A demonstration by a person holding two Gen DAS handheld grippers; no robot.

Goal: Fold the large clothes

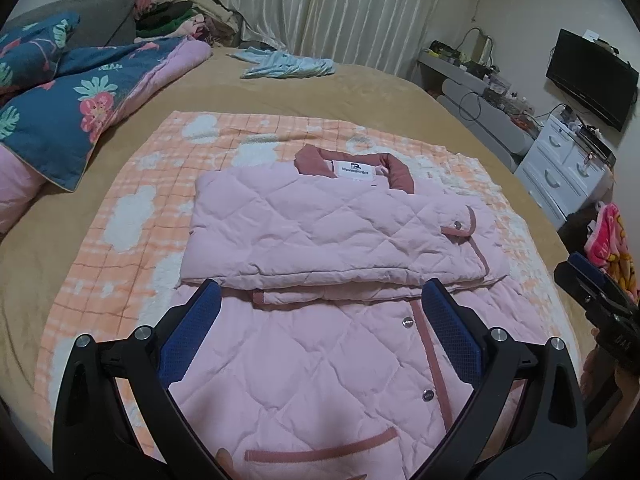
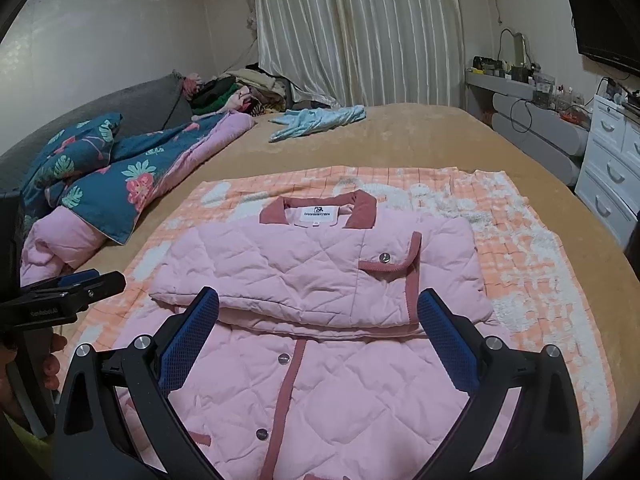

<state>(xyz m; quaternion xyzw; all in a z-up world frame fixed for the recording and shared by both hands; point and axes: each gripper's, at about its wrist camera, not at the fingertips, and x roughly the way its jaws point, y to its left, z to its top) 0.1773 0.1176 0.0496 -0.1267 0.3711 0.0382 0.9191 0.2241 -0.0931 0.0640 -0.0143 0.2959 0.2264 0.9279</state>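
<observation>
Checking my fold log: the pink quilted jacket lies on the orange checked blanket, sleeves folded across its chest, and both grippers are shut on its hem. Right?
Not quite: both grippers are open and hold nothing. The left wrist view shows the left gripper spread above the pink quilted jacket; the right wrist view shows the right gripper likewise. The rest, including the orange checked blanket, stands.

I can't see the jacket's (image 1: 320,360) hem: it runs under my tool frames and off the bottom edge in both views. Its collar label (image 2: 316,215) is too small to read. The right tool (image 1: 592,280) is cut off at the left view's edge, so I can't judge its gap there.
</observation>
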